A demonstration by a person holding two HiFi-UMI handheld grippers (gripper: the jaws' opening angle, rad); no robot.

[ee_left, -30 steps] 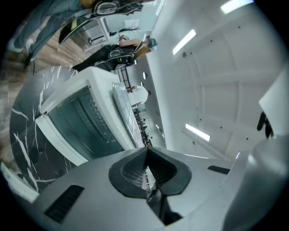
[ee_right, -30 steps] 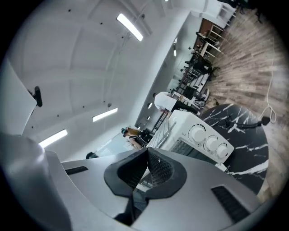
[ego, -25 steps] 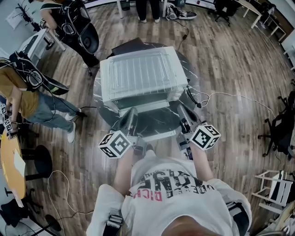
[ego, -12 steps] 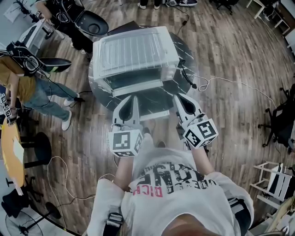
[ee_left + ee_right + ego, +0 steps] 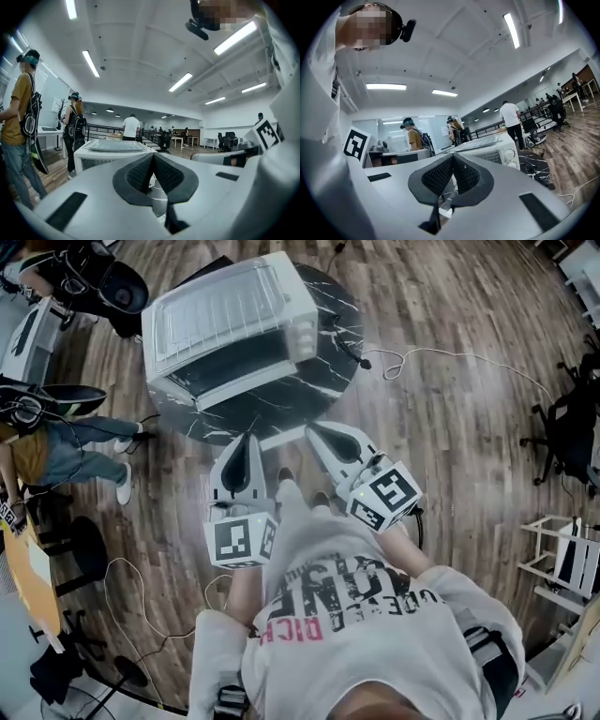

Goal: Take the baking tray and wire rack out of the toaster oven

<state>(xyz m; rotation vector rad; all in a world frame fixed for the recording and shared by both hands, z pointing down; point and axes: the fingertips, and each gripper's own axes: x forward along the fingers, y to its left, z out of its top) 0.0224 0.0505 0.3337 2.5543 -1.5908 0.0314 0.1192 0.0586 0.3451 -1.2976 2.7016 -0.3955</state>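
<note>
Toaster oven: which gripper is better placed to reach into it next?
Left, marginally. The left gripper squarely faces the front of the toaster oven; the right gripper sits toward its knob side, angled inward. Both are shut, so either must open first.

There's the white toaster oven, sitting square and upright on the far-left part of the round black marble table, its front turned toward the near side. The glass door is dropped open and lies flat, its pale handle bar reaching the table's near edge. The cavity is dark, so neither tray nor rack can be made out inside. The knobs are at the front's right end. Up on the roof lies a flat, ribbed, rimmed panel; whether it is tray, rack or the oven's own top is unclear.
</note>
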